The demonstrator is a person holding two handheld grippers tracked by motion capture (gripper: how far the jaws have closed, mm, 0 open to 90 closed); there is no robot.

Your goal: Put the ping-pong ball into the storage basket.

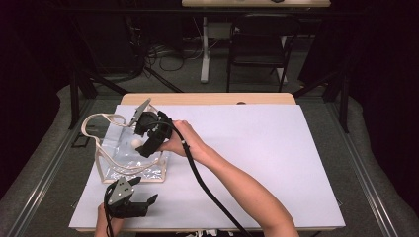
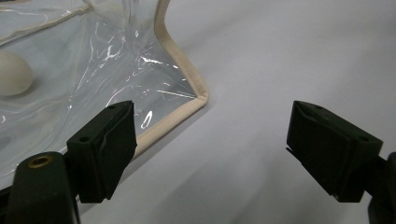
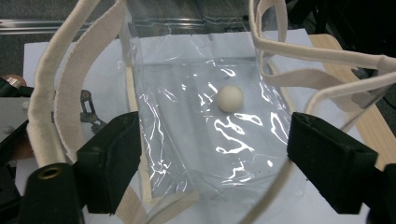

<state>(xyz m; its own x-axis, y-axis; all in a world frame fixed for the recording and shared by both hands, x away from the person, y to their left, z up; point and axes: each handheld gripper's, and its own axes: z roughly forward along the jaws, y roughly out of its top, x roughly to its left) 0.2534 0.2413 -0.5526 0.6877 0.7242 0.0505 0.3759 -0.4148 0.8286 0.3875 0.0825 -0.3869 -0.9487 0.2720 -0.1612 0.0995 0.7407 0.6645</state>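
A clear plastic tote bag with cream trim and cream handles lies on the left part of the white sheet. A small cream ball rests inside it. My right gripper hangs over the bag's mouth, pointing down into it. In the right gripper view its jaws stand open, with the ball beyond them and the handles to either side. My left gripper stays near the table's front left edge, open and holding nothing, just off the bag's trimmed corner.
The wooden table edge shows behind the sheet. On the floor beyond stand a black folding chair, a white table leg and several cables. The sheet's right half offers free room.
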